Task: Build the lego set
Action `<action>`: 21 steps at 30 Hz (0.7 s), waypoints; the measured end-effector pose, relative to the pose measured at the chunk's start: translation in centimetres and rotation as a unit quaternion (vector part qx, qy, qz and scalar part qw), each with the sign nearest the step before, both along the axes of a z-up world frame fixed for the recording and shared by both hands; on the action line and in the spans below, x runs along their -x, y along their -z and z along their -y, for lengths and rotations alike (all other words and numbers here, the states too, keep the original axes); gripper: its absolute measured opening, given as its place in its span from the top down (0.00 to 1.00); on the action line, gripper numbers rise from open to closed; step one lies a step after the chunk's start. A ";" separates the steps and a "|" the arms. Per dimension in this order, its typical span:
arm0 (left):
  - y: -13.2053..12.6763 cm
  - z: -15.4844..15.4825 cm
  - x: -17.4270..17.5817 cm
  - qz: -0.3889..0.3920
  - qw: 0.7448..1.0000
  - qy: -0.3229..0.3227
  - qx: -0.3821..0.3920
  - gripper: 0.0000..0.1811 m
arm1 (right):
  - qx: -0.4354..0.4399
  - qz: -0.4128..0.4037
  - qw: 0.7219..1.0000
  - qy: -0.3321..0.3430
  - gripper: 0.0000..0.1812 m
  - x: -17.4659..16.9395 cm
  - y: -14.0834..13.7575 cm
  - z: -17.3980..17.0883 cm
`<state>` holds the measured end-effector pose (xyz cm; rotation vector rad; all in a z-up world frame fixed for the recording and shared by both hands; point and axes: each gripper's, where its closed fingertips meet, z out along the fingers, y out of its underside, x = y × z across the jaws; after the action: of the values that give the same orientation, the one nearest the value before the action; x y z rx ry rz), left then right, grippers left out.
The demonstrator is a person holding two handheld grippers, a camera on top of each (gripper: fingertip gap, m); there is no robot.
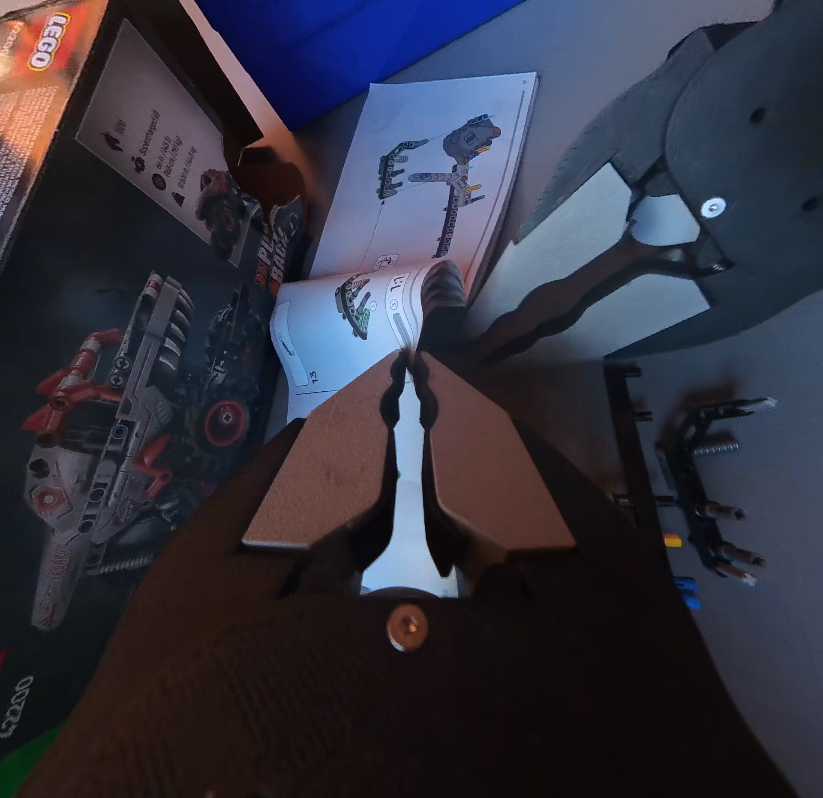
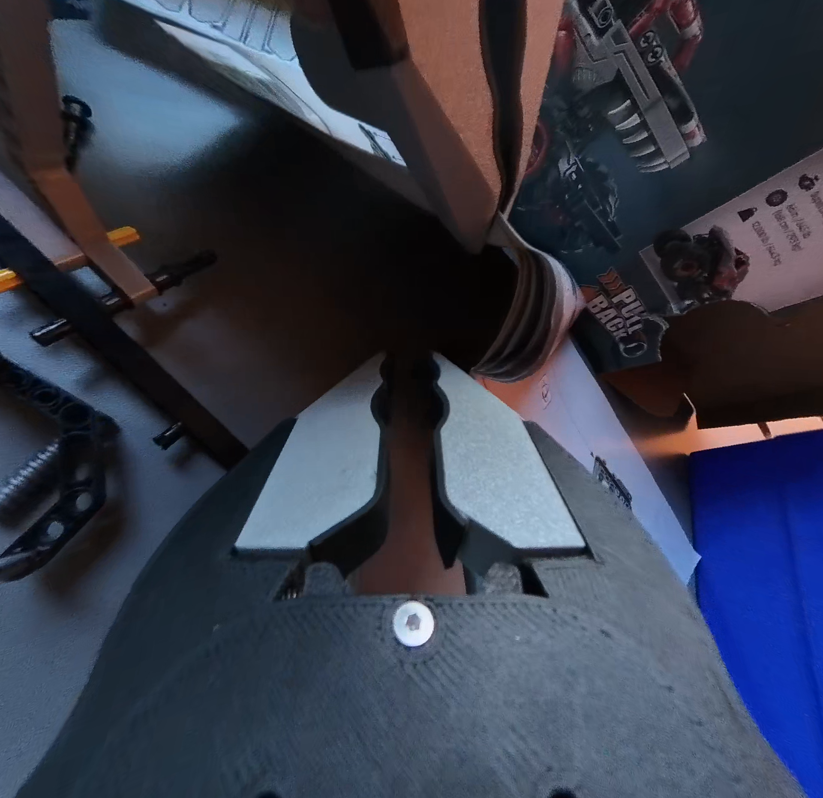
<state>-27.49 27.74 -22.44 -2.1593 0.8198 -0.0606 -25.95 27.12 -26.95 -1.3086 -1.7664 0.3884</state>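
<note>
The instruction booklet (image 1: 427, 184) lies open on the grey desk (image 1: 735, 420) in the upper middle of the left wrist view, its near pages curled up into a loop. The left claw (image 1: 409, 358) rises from the bottom centre of that view, its two fingers pressed together on the edge of the curled pages. In the right wrist view the same bunch of pages (image 2: 534, 313) shows at centre right, pinched at the tip of the left claw, which comes down from the top of the frame.

The right claw (image 2: 407, 362) points at a dark shadowed area just left of that bunch; its fingers stand nearly together with only a thin slit between them, and nothing can be seen held there. In the left wrist view it enters from the upper right, its tip close to the curled pages.

A black curved lego frame (image 1: 703, 487) with pins and a small spring lies at the right edge of the left wrist view, beside a long black beam (image 1: 628, 447) carrying yellow and blue pins. The dark set box (image 1: 133, 331) fills the left side, touching the booklet. A blue bin (image 1: 356, 33) sits at the top.
</note>
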 end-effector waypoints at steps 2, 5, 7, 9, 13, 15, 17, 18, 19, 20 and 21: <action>0.0 0.0 0.0 -0.001 1.000 0.001 -0.001 1.00 | -0.002 0.002 1.000 0.008 0.95 0.2 0.1 -0.3; -0.1 0.0 0.1 -0.007 1.000 -0.001 -0.003 1.00 | -0.004 0.011 1.000 0.018 0.98 0.3 0.4 -0.7; -0.4 0.0 0.2 -0.008 1.000 -0.003 -0.008 1.00 | -0.011 0.016 1.000 0.023 0.98 0.3 0.5 -0.8; -0.7 -0.2 0.3 -0.005 1.000 -0.006 -0.013 1.00 | -0.023 0.009 0.999 0.025 0.96 0.4 0.2 -0.9; -1.3 -0.5 0.2 -0.006 1.000 -0.004 -0.022 1.00 | -0.029 -0.003 0.999 0.032 0.93 0.5 -0.1 -1.1; -1.3 -0.5 0.1 -0.007 1.000 -0.002 -0.024 1.00 | -0.028 0.009 0.999 0.036 0.93 0.5 0.3 -1.3; -1.6 -0.6 0.2 -0.007 1.000 -0.003 -0.028 1.00 | -0.035 0.019 0.998 0.044 0.93 0.6 0.5 -1.6; -1.8 -0.7 0.3 -0.006 1.000 -0.005 -0.030 1.00 | -0.040 0.018 0.998 0.050 0.93 0.7 0.5 -1.8; -1.9 -0.7 0.3 -0.004 0.999 -0.006 -0.031 1.00 | -0.039 0.018 0.998 0.055 0.93 0.7 0.5 -2.0; -2.0 -0.7 0.4 -0.003 0.999 -0.007 -0.032 1.00 | -0.036 0.019 0.998 0.057 0.93 0.7 0.6 -2.1; -2.0 -0.7 0.4 -0.002 0.999 -0.007 -0.032 1.00 | -0.030 0.020 0.998 0.058 0.93 0.8 0.6 -2.1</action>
<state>-27.85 28.42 -20.44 -2.1049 0.7973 -0.0228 -26.70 29.25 -27.56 -1.3770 -1.7115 0.2430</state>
